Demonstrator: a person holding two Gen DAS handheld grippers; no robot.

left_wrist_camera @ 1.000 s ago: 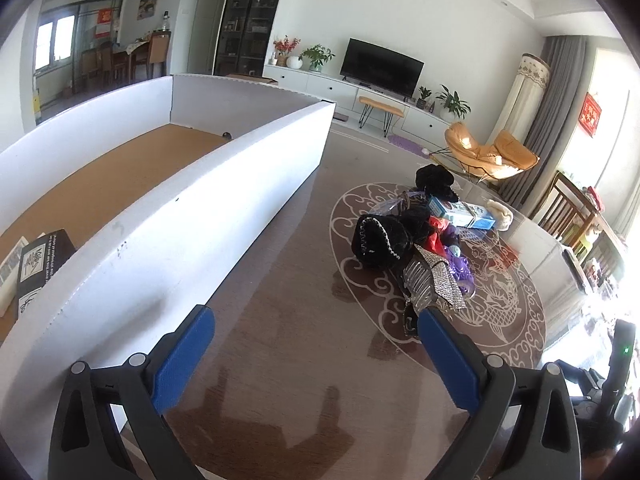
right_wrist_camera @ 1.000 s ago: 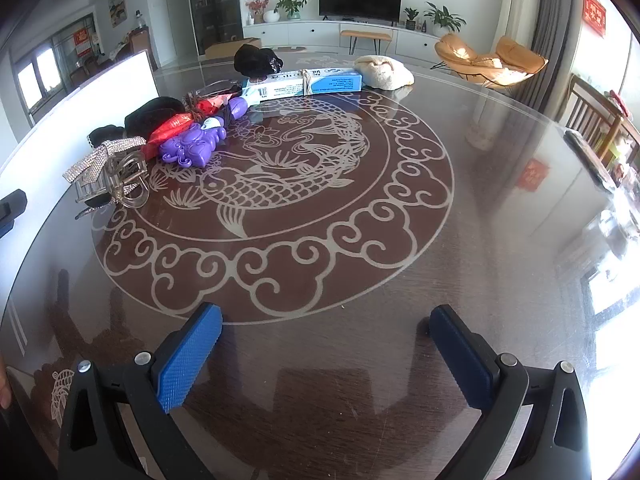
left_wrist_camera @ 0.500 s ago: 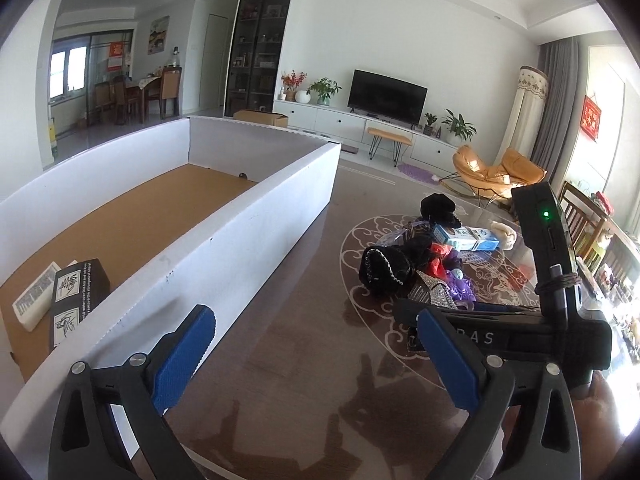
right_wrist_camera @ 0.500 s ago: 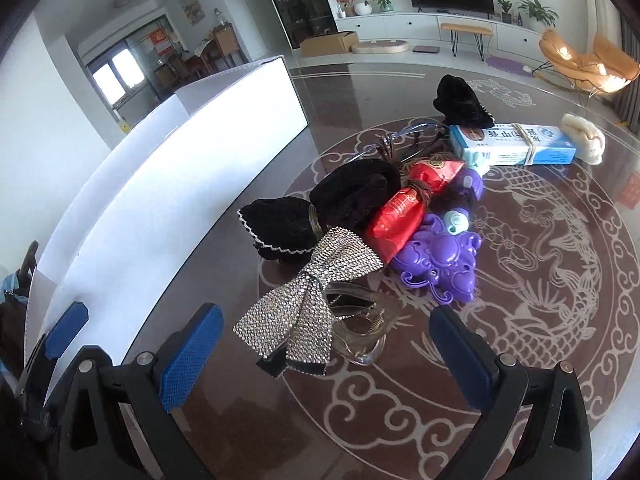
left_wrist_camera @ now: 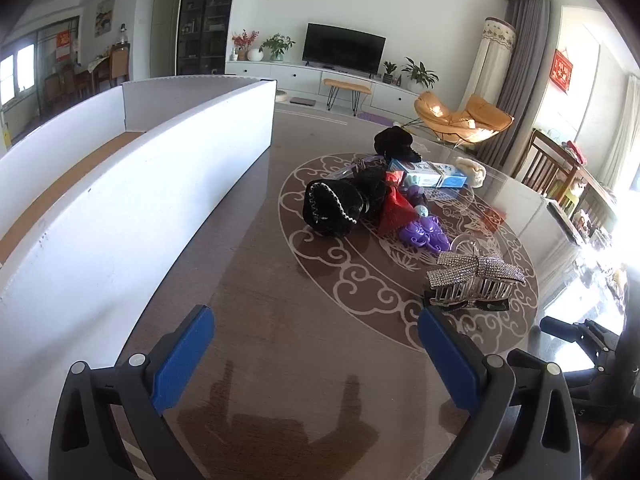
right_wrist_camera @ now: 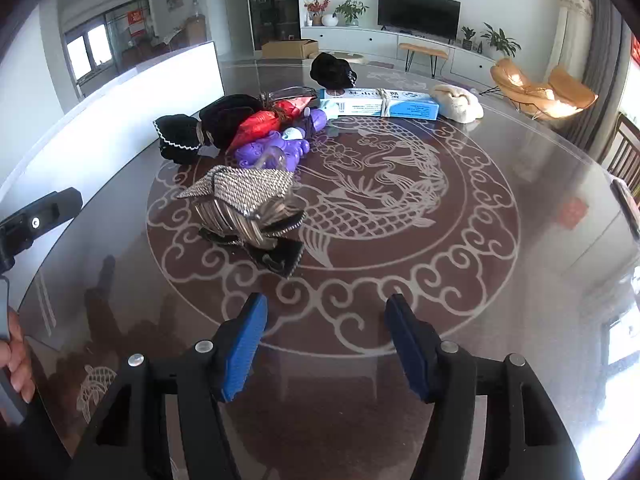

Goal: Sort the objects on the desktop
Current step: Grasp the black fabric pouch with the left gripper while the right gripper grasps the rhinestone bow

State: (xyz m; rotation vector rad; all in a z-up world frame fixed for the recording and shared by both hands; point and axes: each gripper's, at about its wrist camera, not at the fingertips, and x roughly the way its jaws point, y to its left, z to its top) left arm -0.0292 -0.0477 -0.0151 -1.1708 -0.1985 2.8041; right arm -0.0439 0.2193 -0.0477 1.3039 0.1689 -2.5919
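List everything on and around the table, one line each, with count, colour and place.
Table: one, brown with pale dragon pattern, under everything.
Box: one, white with brown floor, along the left edge.
Bow clip: one, silver, nearest the grippers.
Toy: one, purple, behind the clip.
Red packet: one, on the pile.
Black hair pieces: at least three, by the box and at the far end.
Carton: one, blue and white, far side.
Cream bundle: one, right of the carton.
Left gripper: blue pads, jaws open, empty.
Right gripper: blue pads, jaws just been closing, nothing between.
Hand: one, lower left edge.
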